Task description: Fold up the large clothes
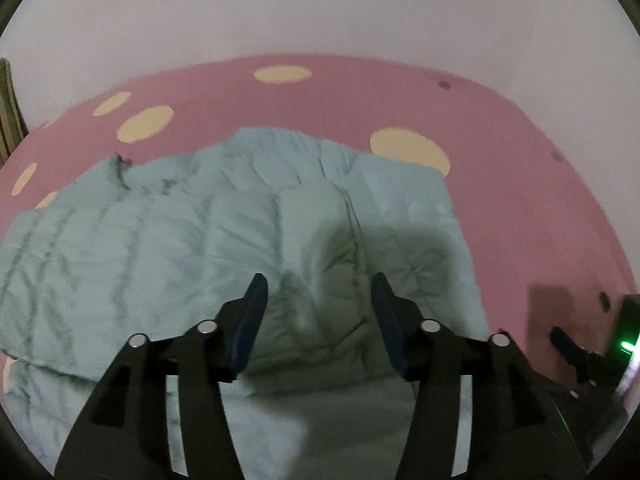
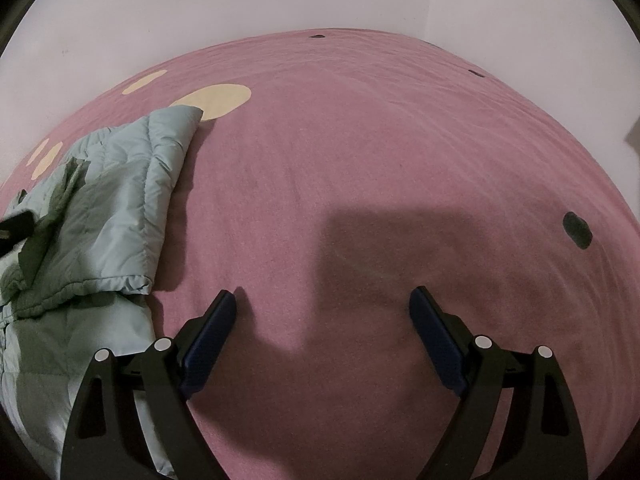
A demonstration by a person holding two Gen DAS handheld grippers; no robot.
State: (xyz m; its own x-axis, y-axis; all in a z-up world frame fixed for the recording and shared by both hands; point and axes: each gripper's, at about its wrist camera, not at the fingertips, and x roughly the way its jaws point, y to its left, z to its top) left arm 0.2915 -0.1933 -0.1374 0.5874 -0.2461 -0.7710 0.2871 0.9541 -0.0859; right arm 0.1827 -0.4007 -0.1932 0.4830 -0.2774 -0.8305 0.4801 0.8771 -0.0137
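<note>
**Pale green quilted jacket lies on the pink bed, both tools empty**

The left wrist view looks straight over the pale green quilted puffer jacket (image 1: 224, 240), spread wide and partly folded on the pink bedcover with cream oval spots (image 1: 520, 200); a seam or zip line runs down the padded cloth between the fingers. At its right edge this view also catches a dark part of the other tool and a small green light (image 1: 625, 346). A striped edge of some object (image 1: 8, 112) shows at far left; what it is I cannot tell.

The right wrist view shows mostly bare pink bedcover with scattered dark spots (image 2: 577, 230) and the white wall corner behind it. Here only the jacket's right side shows, at the left of the picture, with a gathered cuff or hem (image 2: 120, 282) lying on the cover.

The left hand-held gripper (image 1: 318, 294) stands about half apart above the jacket, nothing pinched between its blue pads (image 1: 250, 320). The right hand-held gripper (image 2: 323, 306) is spread wide over bare bedcover, beside the jacket, holding nothing.
</note>
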